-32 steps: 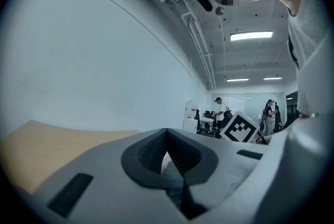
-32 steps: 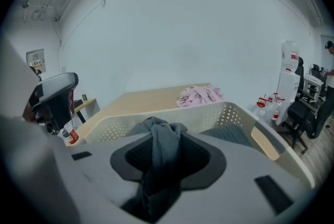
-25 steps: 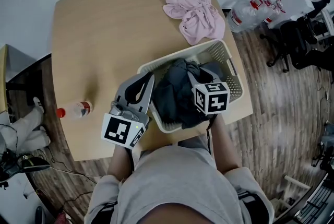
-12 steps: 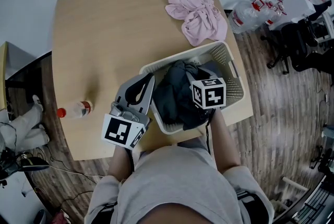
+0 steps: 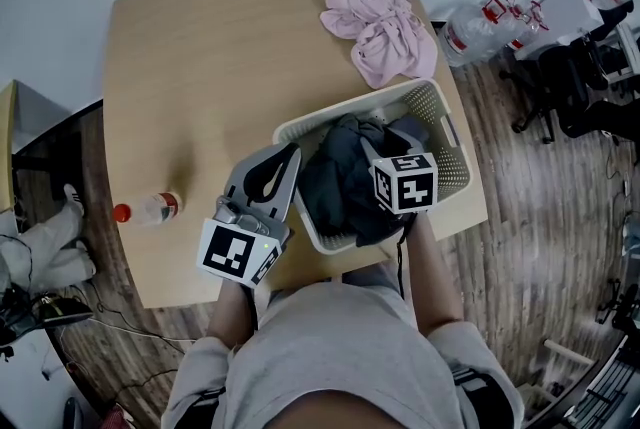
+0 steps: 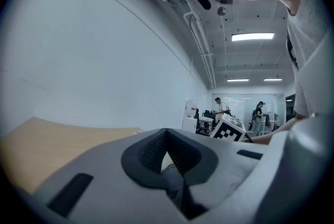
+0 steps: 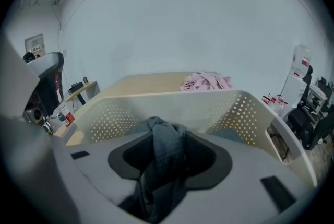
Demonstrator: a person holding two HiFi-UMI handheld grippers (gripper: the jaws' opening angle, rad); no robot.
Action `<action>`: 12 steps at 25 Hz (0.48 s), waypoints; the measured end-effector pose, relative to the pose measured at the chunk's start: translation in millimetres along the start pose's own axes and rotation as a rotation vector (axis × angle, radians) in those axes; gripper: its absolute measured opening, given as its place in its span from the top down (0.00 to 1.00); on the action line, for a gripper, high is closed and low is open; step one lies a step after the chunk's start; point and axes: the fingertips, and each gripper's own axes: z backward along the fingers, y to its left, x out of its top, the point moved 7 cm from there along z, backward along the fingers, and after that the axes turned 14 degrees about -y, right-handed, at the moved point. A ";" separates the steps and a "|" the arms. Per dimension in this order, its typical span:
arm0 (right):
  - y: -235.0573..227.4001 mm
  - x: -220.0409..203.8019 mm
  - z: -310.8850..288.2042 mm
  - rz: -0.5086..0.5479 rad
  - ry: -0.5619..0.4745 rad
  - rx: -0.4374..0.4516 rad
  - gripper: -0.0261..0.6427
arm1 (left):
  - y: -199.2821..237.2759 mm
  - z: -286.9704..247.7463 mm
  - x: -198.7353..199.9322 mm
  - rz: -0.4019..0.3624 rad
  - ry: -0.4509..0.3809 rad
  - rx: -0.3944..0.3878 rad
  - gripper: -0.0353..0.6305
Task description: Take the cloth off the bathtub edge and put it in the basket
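Observation:
A cream perforated basket (image 5: 441, 117) stands at the table's near right corner with a dark grey cloth (image 5: 335, 182) heaped in it. My right gripper (image 5: 388, 143) points down into the basket. Its jaws have just been opening, and a strand of the dark cloth (image 7: 164, 139) still lies between the parted pads of the right gripper (image 7: 164, 165). My left gripper (image 5: 288, 155) rests level just outside the basket's left wall, shut and empty. A crumpled pink cloth (image 5: 385, 22) lies on the table beyond the basket.
A plastic bottle with a red cap (image 5: 145, 210) lies on the wooden table (image 5: 220, 67) at its near left edge. Office chairs (image 5: 570, 77) and packed bottles (image 5: 480, 22) stand on the floor to the right. The basket's far wall (image 7: 182, 96) rises ahead of the right gripper.
The right gripper stays over the basket with only a slight shift. The left gripper and both cloths keep their places.

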 end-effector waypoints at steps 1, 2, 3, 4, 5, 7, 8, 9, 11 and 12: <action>0.8 1.8 3.2 -0.005 -0.018 -0.002 0.69 | -0.9 1.5 -0.5 0.002 0.000 -0.007 0.92; 1.6 4.1 7.0 -0.012 -0.039 -0.004 0.69 | -2.1 2.8 -1.2 0.005 -0.001 -0.013 0.92; 2.2 6.6 11.2 -0.021 -0.060 -0.003 0.69 | -3.6 3.8 -1.9 0.007 -0.001 -0.019 0.92; 2.9 9.3 15.5 -0.030 -0.079 0.001 0.69 | -5.4 4.5 -2.4 0.008 -0.002 -0.025 0.92; 4.0 11.9 19.9 -0.037 -0.097 0.007 0.69 | -7.3 5.0 -2.5 0.008 -0.002 -0.030 0.92; 7.1 16.0 30.1 -0.046 -0.127 0.020 0.73 | -12.3 6.7 -0.9 0.004 -0.006 -0.038 0.92; 8.7 17.3 35.9 -0.046 -0.142 0.022 0.79 | -15.3 8.0 0.5 0.001 -0.009 -0.042 0.92; 10.0 18.3 42.0 -0.046 -0.160 0.021 0.86 | -18.5 9.2 1.8 -0.003 -0.012 -0.045 0.92; 11.5 19.8 53.9 -0.054 -0.202 0.025 0.94 | -25.6 10.9 4.3 -0.010 -0.018 -0.050 0.92; 12.1 20.7 59.7 -0.063 -0.226 0.035 0.94 | -29.6 11.4 5.5 -0.014 -0.020 -0.052 0.92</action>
